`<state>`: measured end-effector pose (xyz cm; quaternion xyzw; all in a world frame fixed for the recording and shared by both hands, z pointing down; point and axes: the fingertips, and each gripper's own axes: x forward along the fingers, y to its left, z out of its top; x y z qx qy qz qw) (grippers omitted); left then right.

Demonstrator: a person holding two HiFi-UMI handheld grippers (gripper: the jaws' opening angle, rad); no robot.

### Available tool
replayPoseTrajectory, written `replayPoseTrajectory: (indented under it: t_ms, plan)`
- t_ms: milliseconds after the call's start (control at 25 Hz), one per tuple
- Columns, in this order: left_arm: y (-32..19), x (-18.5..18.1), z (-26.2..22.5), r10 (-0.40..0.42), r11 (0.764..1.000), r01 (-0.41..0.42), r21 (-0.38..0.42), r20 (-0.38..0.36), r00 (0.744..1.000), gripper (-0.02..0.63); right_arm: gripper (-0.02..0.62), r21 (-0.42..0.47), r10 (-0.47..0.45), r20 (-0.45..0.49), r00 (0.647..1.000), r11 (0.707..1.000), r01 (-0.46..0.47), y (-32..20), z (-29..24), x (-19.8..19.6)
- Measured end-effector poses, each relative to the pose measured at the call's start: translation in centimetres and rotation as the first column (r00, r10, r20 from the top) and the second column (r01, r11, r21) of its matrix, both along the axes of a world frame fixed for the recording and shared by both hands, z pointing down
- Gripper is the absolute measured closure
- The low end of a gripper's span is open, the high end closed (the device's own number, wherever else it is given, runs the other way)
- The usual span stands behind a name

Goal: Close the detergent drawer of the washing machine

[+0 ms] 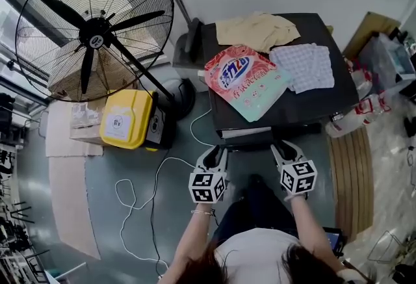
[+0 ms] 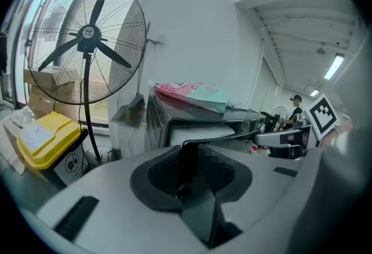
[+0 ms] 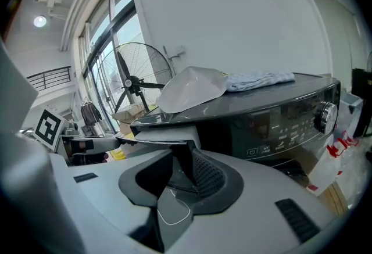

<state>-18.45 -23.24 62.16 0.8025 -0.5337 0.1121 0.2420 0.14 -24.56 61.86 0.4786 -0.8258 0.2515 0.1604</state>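
Room: a utility corner with a white wall and a grey floor point(image 1: 107, 224); a person stands at the front of a dark washing machine point(image 1: 315, 107).
Drawer: the detergent drawer point(image 1: 246, 132) stands pulled out from the machine's front, on the left side as the person faces it, a pale tray under the edge of the dark top.
Handling: likely a light, rigid plastic slide on short rails. It should want no grip, only a straight push on the middle of its front face. An off-centre push might cock it in its guides, and the smooth face may let a tip skid.
Left gripper: left gripper point(image 1: 215, 153) sits just in front of the drawer, jaws partly apart with nothing between them. Whether it touches the drawer cannot be told.
Right gripper: right gripper point(image 1: 286, 150) hangs further right before the control panel, jaws likewise partly apart and empty.
On the lid: a pink detergent bag point(image 1: 244, 81), a beige cloth point(image 1: 257, 29) and a checked cloth point(image 1: 303, 67), all clear of the drawer.
Further out: a yellow bin point(image 1: 127, 119), a large standing fan point(image 1: 94, 32) and a white cable point(image 1: 156, 179) on the floor.
Stage: drawer still open, the closing push looks about to begin.
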Motion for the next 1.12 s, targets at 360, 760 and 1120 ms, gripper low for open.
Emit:
replayPoseTrajectory:
  t_ms: [360, 760, 1120]
  plan:
    - [-0.2, -0.1, 0.0, -0.029, 1.0, 0.029, -0.003, -0.019, 0.999, 0.499, 0.465, 0.007, 0.003, 0.019, 1.0, 1.0, -0.003, -0.3, 0.0, -0.1]
    - [-3.4, -0.6, -0.3, -0.061, 0.998, 0.061, -0.022, 0.01, 0.998, 0.503, 0.469, -0.019, 0.014, 0.021, 1.0, 1.0, -0.014, -3.3, -0.4, -0.5]
    - [-3.6, -0.7, -0.1, -0.093, 0.996, 0.093, -0.014, 0.005, 0.996, 0.499, 0.423, -0.017, 0.044, 0.028, 0.999, 0.999, -0.044, -3.8, -0.1, -0.1]
